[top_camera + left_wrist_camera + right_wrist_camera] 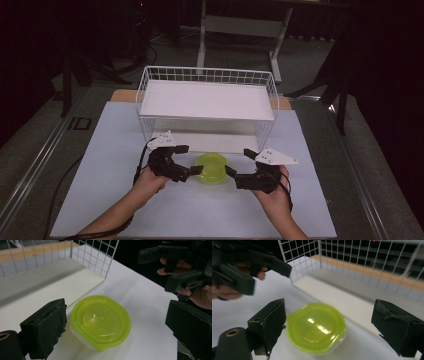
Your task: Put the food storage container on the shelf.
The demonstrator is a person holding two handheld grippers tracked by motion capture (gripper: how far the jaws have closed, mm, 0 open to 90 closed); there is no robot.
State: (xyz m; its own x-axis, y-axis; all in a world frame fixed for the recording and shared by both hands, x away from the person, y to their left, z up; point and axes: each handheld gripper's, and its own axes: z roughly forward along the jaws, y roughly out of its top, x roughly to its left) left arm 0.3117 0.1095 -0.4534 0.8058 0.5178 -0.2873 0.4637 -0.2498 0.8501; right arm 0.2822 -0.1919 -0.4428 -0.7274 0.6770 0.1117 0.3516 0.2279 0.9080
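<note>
Between the two grippers sits a green-lidded tub (212, 168), just before a wire rack (207, 107). Left gripper (186, 160) is wide open beside the tub. Right gripper (240, 165) is wide open too, not touching it.

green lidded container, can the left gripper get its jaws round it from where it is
Probably yes: the left gripper is open beside the green lidded container, with bare table between them, and the right gripper flanks the far side.

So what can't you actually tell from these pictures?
- Whether the green-lidded container holds anything: its tinted lid hides the inside in both gripper views.
- Its rim in the right gripper view: blurred.
- The wire rack's lower shelf in the high view: mostly hidden under the upper shelf.
</note>
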